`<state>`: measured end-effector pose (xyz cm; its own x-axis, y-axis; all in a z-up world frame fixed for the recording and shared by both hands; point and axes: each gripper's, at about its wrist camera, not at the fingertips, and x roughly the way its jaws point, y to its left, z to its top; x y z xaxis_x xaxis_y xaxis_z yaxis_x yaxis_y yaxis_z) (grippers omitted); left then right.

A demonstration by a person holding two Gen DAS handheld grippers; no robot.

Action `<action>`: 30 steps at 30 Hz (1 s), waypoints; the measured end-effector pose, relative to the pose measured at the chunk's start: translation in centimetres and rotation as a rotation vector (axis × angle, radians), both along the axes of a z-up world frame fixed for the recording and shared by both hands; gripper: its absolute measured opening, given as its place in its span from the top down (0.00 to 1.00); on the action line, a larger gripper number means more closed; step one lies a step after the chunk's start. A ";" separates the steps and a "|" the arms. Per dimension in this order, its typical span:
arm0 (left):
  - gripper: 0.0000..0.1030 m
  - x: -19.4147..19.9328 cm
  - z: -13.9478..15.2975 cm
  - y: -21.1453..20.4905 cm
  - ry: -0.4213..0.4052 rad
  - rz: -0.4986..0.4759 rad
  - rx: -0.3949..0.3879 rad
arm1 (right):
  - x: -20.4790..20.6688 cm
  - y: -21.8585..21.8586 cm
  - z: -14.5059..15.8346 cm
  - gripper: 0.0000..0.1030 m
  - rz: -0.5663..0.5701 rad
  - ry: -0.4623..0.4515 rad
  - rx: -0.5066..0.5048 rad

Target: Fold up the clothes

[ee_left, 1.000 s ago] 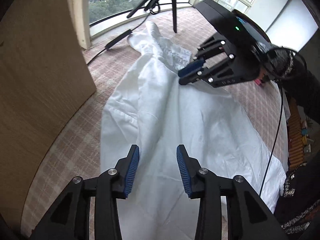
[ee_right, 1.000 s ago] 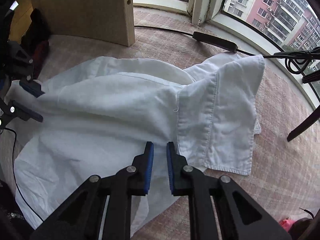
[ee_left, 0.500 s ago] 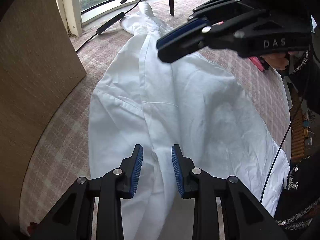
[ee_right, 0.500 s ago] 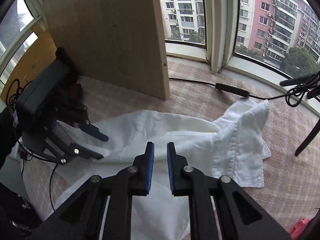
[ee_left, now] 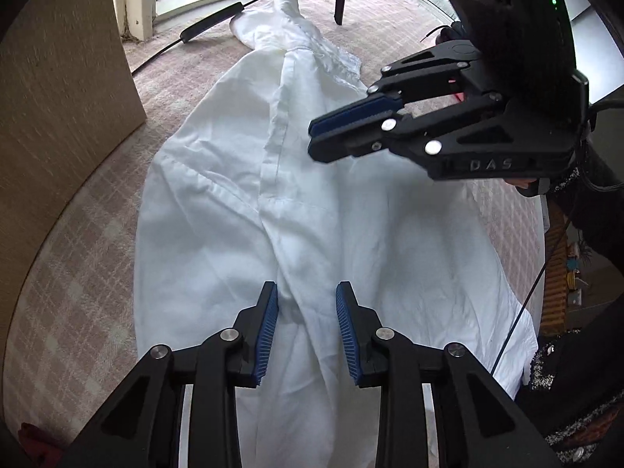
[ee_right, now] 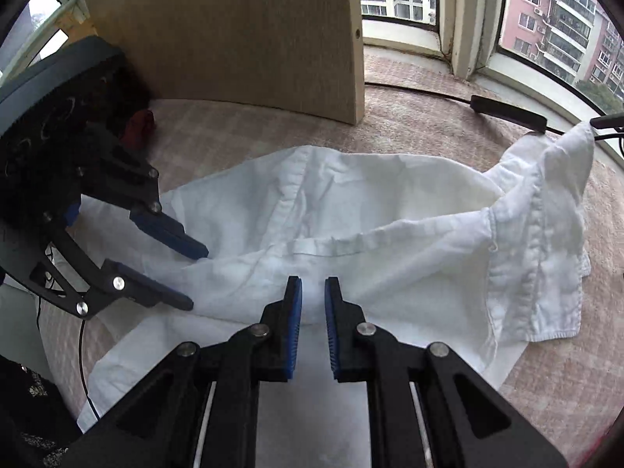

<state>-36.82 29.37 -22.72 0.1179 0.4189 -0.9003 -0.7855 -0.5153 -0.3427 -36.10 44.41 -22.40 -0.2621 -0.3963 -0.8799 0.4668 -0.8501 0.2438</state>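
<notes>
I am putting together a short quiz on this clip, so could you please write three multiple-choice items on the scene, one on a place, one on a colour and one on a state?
1. Where does the white shirt lie?
A. On the checked carpet
B. Over a chair back
C. In a basket

2. What colour are the pads of the left hand-held gripper?
A. Red
B. Blue
C. Green

3. How does the left hand-held gripper stand?
A. Shut on a sock
B. Out of view
C. Open, a raised ridge of shirt between its fingers

Answers:
1 A: checked carpet shows on both sides of the cloth.
2 B: both ribbed pads are blue.
3 C: a clear gap shows, with a fold running through it.
</notes>
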 end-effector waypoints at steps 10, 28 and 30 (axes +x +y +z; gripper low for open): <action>1.00 -0.7 2.9 -2.4 0.341 0.031 -0.104 | -2.5 8.0 0.1 0.88 -0.247 0.009 -0.002; 0.71 -5.0 0.4 3.6 0.423 -0.014 -0.180 | -6.0 4.5 1.2 0.87 -0.142 0.032 0.044; 0.71 -5.0 -0.6 4.0 0.427 -0.023 -0.189 | -6.5 4.5 0.8 0.87 -0.135 0.019 0.054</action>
